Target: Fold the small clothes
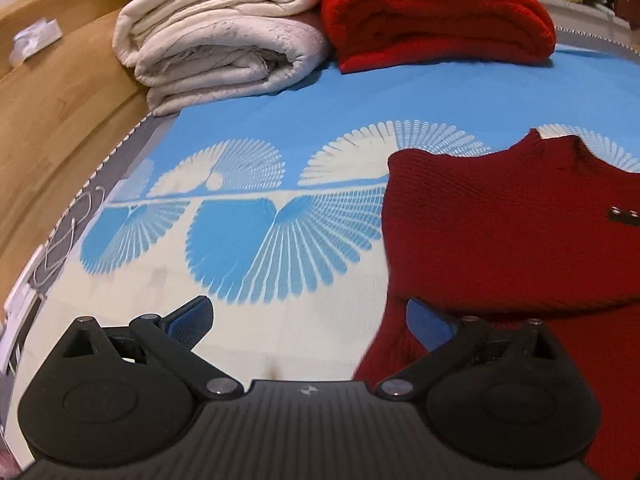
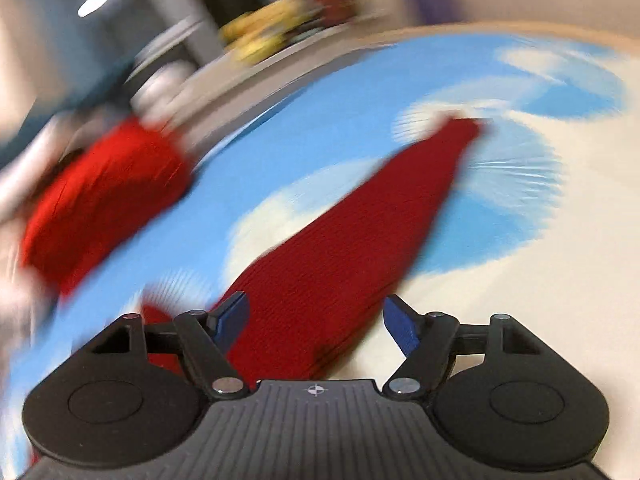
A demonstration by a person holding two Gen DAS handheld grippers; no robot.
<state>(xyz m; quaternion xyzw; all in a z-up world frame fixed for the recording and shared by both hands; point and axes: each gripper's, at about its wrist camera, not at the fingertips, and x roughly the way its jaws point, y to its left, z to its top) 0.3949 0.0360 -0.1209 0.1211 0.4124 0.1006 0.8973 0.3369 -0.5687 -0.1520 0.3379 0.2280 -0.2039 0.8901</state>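
Observation:
A dark red knitted sweater (image 1: 508,232) lies flat on the blue and white patterned cloth (image 1: 256,96), at the right of the left wrist view. My left gripper (image 1: 308,320) hangs above the cloth with its jaws wide apart and nothing between them; its right finger (image 1: 430,326) is over the sweater's lower left edge. In the blurred right wrist view a long sleeve of the dark red sweater (image 2: 352,248) stretches away across the cloth (image 2: 520,312). My right gripper (image 2: 316,322) is open above the near end of the sleeve, its pads clear of the knit.
A stack of folded cream cloths (image 1: 220,36) and a folded bright red garment (image 1: 432,16) sit at the far side of the cloth. A wooden board (image 1: 60,92) borders the left. The bright red garment (image 2: 104,200) is at the left of the right wrist view.

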